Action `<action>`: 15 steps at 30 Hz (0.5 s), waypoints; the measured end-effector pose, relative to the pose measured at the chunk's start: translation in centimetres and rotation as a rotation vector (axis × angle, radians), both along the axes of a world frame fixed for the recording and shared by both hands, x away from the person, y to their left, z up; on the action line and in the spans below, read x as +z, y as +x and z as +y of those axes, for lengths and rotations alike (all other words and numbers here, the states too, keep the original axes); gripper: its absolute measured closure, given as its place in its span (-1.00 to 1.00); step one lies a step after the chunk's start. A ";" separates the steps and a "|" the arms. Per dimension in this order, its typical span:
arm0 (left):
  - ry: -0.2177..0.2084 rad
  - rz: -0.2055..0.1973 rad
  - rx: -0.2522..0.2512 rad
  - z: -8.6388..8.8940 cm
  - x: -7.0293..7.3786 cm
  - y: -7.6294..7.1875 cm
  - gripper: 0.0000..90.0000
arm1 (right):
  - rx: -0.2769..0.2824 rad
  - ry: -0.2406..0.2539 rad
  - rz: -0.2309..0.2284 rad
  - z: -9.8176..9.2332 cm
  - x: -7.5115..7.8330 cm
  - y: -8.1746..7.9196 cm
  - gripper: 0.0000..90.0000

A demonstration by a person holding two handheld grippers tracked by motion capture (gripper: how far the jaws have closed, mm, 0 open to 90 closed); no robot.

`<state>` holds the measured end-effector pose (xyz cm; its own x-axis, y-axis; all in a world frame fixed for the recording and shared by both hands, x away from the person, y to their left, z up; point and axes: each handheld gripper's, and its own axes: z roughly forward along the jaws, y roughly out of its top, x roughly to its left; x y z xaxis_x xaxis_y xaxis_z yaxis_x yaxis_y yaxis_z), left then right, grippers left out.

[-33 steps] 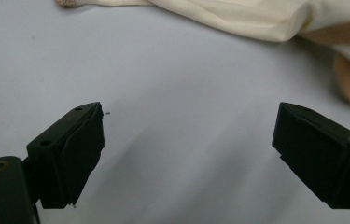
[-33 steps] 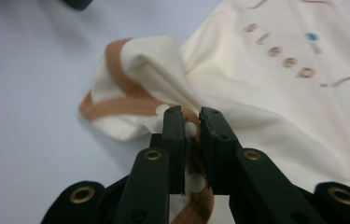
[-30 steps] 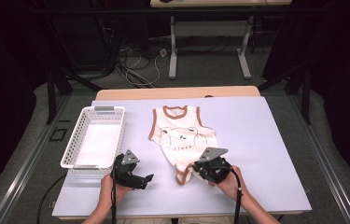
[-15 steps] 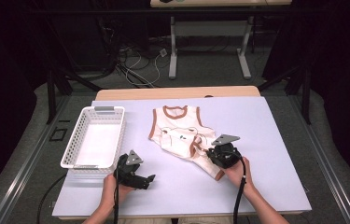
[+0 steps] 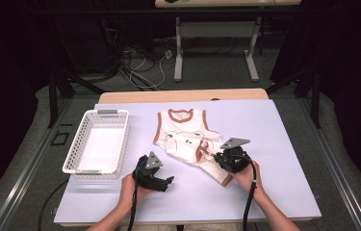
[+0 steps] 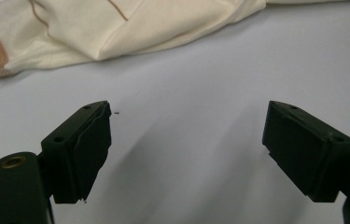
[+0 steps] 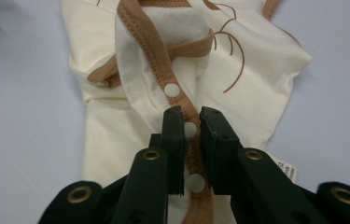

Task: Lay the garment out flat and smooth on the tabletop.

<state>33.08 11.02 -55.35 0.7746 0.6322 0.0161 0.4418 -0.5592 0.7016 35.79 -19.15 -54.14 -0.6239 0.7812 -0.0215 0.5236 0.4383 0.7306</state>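
A cream sleeveless baby bodysuit (image 5: 185, 134) with brown trim lies on the pale table, its lower part pulled askew to the right. My right gripper (image 5: 218, 157) is shut on its brown snap band (image 7: 172, 88); in the right gripper view the jaws (image 7: 191, 126) pinch the strip between two white snaps. My left gripper (image 5: 167, 182) hovers low over bare table to the left of the hem. Its jaws (image 6: 186, 140) stand open with nothing between them and have just been closing a little. The bodysuit's edge (image 6: 116, 23) lies just beyond them.
A white plastic basket (image 5: 112, 112) stands at the table's left side. Bare table surface (image 5: 284, 144) stretches to the right of the garment. A wooden table edge and metal stand legs show behind.
My right gripper has dragged the bodysuit's snap end to the right and away from the front edge. My left gripper has slid to the right, toward the garment.
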 end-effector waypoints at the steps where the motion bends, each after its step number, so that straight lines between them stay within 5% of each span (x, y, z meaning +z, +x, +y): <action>1: -0.008 0.001 -0.006 -0.2 0.1 0.1 -0.60 | 0.001 -0.001 0.000 0.0 0.0 0.0 0.77; 9: -0.011 -0.033 -0.062 -4.0 0.5 1.0 -0.42 | 0.005 0.002 -0.001 0.2 0.0 -0.2 0.77; 15: -0.012 -0.020 -0.058 -6.5 0.2 2.1 -0.25 | 0.009 0.003 -0.003 0.1 0.0 -0.2 0.77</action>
